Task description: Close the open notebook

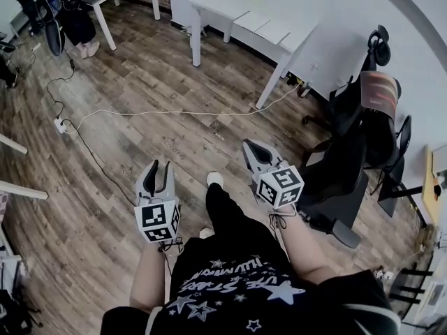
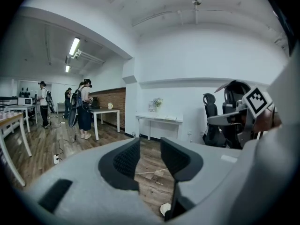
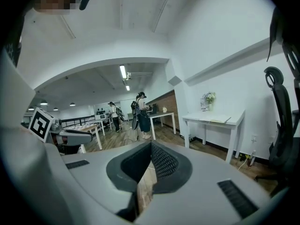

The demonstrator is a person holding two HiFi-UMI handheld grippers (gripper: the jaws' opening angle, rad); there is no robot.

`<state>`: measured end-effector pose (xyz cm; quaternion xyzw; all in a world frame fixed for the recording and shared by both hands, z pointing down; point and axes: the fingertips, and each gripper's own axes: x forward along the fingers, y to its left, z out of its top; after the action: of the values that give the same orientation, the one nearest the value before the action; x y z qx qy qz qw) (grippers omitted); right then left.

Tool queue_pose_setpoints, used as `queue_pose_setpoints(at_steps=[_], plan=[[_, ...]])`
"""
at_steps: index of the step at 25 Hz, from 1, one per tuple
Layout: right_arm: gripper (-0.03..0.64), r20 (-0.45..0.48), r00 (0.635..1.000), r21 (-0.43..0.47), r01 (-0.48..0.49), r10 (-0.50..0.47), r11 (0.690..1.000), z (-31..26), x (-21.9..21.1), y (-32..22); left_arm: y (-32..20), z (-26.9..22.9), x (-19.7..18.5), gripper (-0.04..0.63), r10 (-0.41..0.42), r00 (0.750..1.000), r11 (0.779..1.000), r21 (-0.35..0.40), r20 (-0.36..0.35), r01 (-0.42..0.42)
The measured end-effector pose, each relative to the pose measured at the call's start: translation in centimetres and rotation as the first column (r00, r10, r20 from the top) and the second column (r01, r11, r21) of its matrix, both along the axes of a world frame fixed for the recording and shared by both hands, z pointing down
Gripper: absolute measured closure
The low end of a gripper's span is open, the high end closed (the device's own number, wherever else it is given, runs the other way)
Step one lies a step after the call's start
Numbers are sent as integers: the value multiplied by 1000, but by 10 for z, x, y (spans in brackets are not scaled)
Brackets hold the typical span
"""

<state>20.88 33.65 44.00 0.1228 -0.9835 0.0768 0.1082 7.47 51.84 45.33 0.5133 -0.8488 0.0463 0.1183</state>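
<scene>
On the far white table (image 3: 192, 118), the notebook (image 3: 218, 119) lies open lengthwise along it; left gripper (image 2: 149, 146) parted, right gripper (image 3: 151, 146) closed, both empty.

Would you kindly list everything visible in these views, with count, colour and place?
table: one, white, by the far wall.
notebook: one, pale, apparently open on that table.
flowers: one bunch, pale, on that table.
office chairs: several, black, right of the head view.
cable: one, white, across the wooden floor.
people: three, dark and light clothing, near a distant table.
left hand-held gripper: one, grey, jaws apart, empty.
right hand-held gripper: one, grey, jaws together, empty.
</scene>
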Motion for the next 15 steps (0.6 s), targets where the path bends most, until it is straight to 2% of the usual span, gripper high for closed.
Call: queue_pose_setpoints(at_steps=[1, 6, 9, 15], plan=[[614, 1, 1000, -7, -3, 3, 1000, 3, -6, -7, -7, 4, -5, 424, 8, 1000, 1000, -4, -11, -8], [614, -2, 1000, -30, -10, 10, 999, 14, -45, -52, -46, 17, -39, 304, 35, 997, 999, -15, -74, -36], [614, 14, 1000, -38, -23, 23, 999, 13, -72, -90, -81, 20, -66, 269, 44, 993, 999, -8, -107, -46], [614, 36, 998, -53, -56, 58, 997, 8, -121, -181, -180, 10, -113, 255, 94, 990, 995, -15, -109, -96]])
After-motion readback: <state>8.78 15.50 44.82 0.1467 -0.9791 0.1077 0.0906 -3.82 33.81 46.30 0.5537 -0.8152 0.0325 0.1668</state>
